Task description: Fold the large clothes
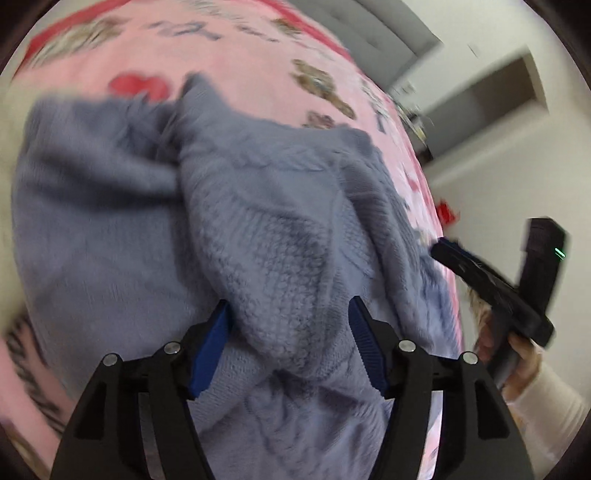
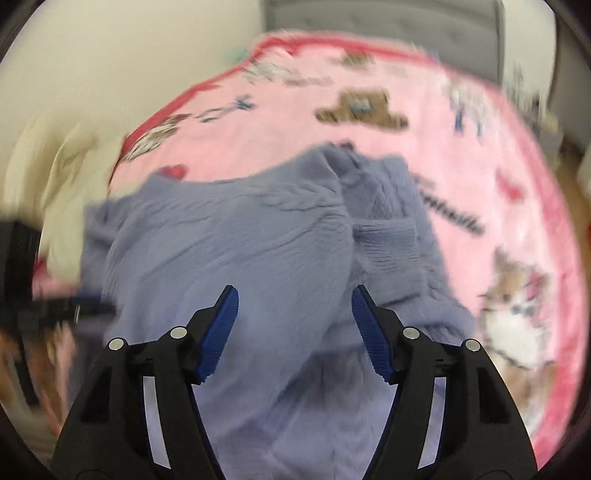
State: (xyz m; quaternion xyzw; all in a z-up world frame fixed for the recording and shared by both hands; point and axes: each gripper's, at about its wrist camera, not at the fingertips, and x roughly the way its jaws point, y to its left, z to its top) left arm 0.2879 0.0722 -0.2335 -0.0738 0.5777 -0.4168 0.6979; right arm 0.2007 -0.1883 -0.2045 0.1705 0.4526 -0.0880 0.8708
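The left gripper (image 1: 288, 332) is hovering spread over a raised fold of the blue-grey sweater (image 1: 229, 229) (heaped on the pink blanket (image 1: 236, 55)); the right gripper (image 2: 293, 332) is gaping too, pinching nothing.

Pink printed blanket (image 2: 461, 177) on bed; grey headboard (image 2: 388, 18), white walls (image 1: 498, 177)

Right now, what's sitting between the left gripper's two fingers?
A raised fold of the blue knit sweater lies between the open left gripper fingers, seen in the left wrist view; whether they touch it is unclear.
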